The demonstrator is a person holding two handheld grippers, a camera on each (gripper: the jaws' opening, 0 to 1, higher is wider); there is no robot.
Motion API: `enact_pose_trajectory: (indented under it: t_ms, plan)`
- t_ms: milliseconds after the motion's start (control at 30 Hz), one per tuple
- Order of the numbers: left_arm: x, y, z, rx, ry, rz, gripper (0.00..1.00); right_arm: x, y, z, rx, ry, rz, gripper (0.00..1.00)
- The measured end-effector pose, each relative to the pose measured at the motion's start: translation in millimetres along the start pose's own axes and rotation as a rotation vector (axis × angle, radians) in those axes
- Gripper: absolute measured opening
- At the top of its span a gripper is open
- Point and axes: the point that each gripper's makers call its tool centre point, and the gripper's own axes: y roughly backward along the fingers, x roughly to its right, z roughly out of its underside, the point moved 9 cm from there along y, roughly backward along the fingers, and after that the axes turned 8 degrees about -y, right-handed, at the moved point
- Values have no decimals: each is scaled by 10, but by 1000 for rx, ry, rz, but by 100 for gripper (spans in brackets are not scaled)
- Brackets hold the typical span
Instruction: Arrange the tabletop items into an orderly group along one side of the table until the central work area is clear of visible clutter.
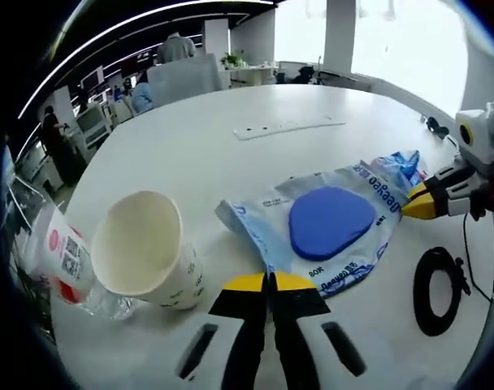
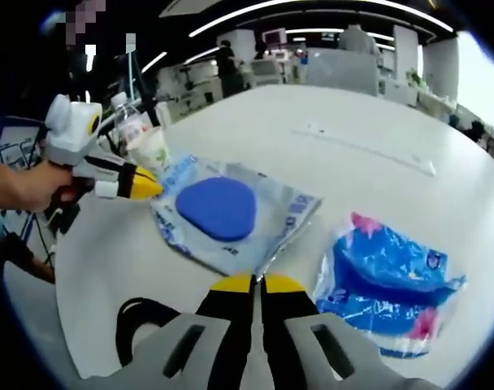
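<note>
A pale blue film packet (image 1: 328, 236) with a dark blue rounded pad inside lies on the white table (image 1: 198, 154). My left gripper (image 1: 269, 282) is shut, its yellow tips pinching the packet's near edge. My right gripper (image 1: 416, 206) comes in from the right and meets the packet's far edge. In the right gripper view the same packet (image 2: 231, 215) lies ahead. My right gripper (image 2: 257, 283) is shut on its near corner, and my left gripper (image 2: 149, 186), held by a hand (image 2: 23, 187), meets its left edge.
A paper cup (image 1: 145, 260) lies on its side beside a labelled plastic bottle (image 1: 64, 260). A black cable loop (image 1: 438, 288) sits near the table's edge. A second blue and pink packet (image 2: 389, 284) lies nearby. A white power strip (image 1: 288, 127) runs across the far side.
</note>
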Motion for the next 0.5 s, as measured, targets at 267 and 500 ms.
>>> enact_pose_trajectory:
  t_ms: [267, 500]
  plan:
    - [-14, -33, -11, 8, -29, -29, 2, 6, -12, -5, 4, -1, 5, 0]
    - [-26, -20, 1, 4, -53, -49, 9, -13, -29, 9, 0, 43, -3, 7]
